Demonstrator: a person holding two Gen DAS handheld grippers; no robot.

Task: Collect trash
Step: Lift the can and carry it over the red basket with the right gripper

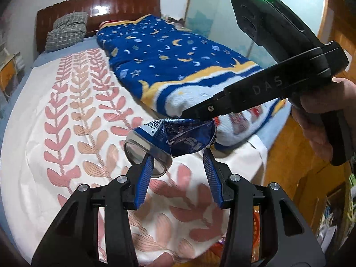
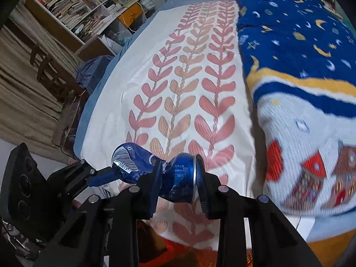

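A crushed blue drink can (image 1: 171, 139) with a barcode hangs above the foot of the bed. My left gripper (image 1: 178, 155) has one blue finger over the can's silver end and the other by its far end; the jaws stand wide, touching or nearly so. My right gripper (image 2: 178, 178) is shut on the can (image 2: 178, 178), its pads pressing the crumpled waist and the rim. In the left wrist view the right gripper (image 1: 195, 113) reaches in from the right onto the can's top. In the right wrist view the left gripper (image 2: 104, 175) meets the can's barcode end.
A bed with a white sheet printed with pink leaves (image 1: 77, 111) lies below. A blue star-and-moon blanket (image 1: 173, 53) is piled on its right side. A wooden headboard (image 1: 100, 6) and checked pillow stand at the far end. Bookshelves (image 2: 77, 11) line the left wall.
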